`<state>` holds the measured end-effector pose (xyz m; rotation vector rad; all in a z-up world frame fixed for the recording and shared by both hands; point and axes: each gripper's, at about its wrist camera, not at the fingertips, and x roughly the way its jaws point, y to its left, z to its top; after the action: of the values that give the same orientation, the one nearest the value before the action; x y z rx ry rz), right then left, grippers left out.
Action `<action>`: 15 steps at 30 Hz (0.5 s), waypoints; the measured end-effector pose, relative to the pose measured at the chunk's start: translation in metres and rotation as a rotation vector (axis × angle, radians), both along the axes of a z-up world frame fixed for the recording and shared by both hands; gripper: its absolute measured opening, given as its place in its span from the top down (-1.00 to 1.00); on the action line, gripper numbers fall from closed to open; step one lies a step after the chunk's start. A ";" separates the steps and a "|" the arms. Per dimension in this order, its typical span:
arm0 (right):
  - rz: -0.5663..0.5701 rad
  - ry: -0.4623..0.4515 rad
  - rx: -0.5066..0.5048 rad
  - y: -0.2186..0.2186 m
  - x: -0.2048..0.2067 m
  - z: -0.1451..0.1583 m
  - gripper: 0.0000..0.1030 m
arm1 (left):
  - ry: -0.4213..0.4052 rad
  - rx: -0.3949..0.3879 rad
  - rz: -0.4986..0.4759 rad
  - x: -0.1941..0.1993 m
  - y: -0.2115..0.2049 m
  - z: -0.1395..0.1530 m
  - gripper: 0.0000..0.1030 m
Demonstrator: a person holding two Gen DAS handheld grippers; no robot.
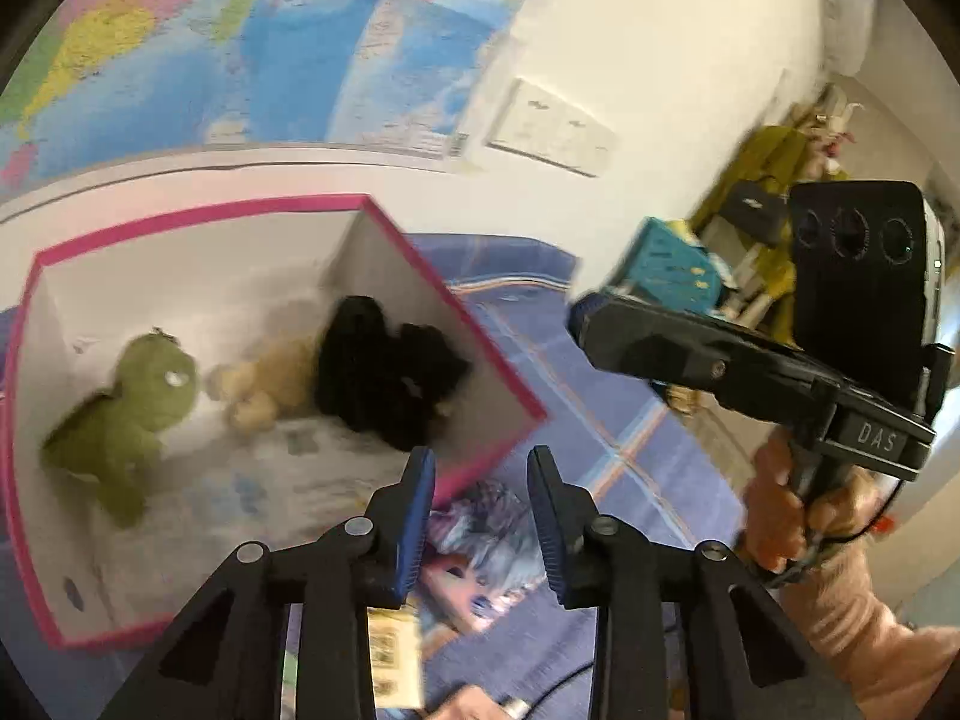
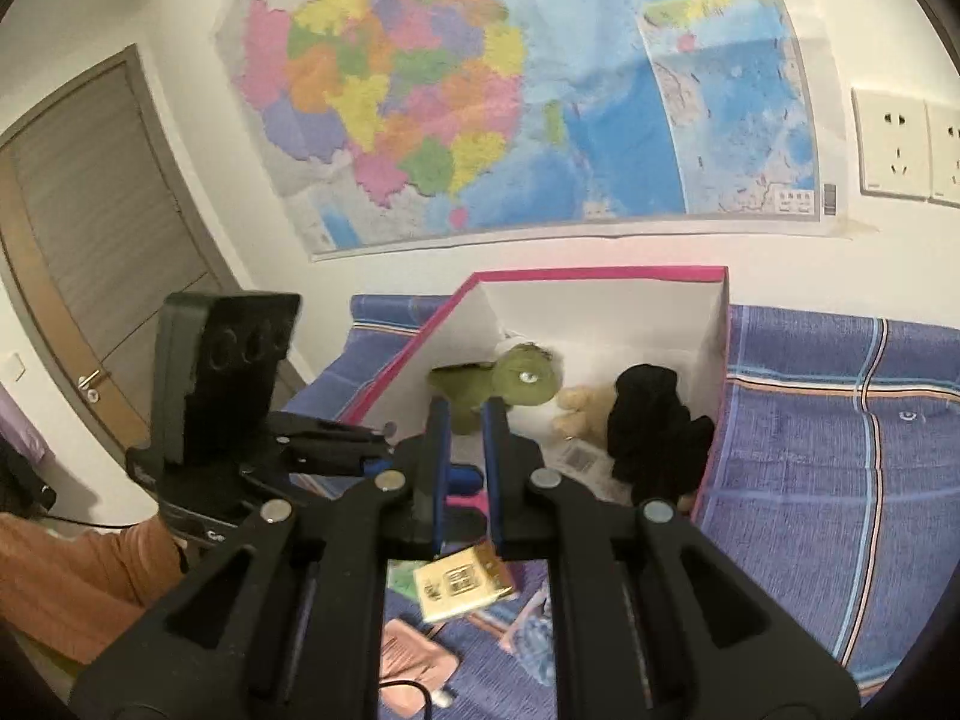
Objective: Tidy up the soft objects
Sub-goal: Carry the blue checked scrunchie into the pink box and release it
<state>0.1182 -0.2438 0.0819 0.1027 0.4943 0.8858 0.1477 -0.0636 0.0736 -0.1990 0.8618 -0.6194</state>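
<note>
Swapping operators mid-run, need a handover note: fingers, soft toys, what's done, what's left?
Left gripper: fingers apart, empty, over the near corner of the pink-rimmed box.
Right gripper: shut, empty, held up to the right of the box.
Done: green turtle, beige plush and black plush lie in the box.
Left: blue-patterned soft item lies on the bed outside the box; probably next.

both tools up in the air, left tool (image 1: 480,468) slightly parted and empty, right tool (image 2: 465,420) closed, also empty.
</note>
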 end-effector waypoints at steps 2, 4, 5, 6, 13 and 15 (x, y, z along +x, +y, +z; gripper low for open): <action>-0.025 0.030 -0.018 -0.001 0.015 -0.004 0.75 | 0.021 -0.007 -0.018 -0.001 0.003 -0.007 0.41; -0.026 0.059 -0.029 -0.006 0.017 -0.012 0.48 | 0.026 -0.004 -0.053 -0.007 0.002 -0.014 0.41; -0.013 0.088 -0.033 -0.012 0.014 -0.024 0.18 | 0.024 0.004 -0.071 -0.011 0.001 -0.018 0.38; -0.019 0.101 -0.048 -0.016 0.010 -0.032 0.05 | 0.028 0.013 -0.084 -0.017 0.000 -0.023 0.33; -0.158 0.205 -0.164 -0.046 0.004 -0.098 -0.23 | 0.092 0.037 -0.141 -0.023 -0.021 -0.052 0.20; -0.220 0.269 -0.148 -0.056 0.014 -0.116 -0.26 | 0.108 0.049 -0.144 -0.021 -0.029 -0.060 0.19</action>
<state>0.1325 -0.3001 -0.0341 0.1388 0.7824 0.6204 0.1264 -0.0922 0.0136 -0.1274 1.0011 -0.7256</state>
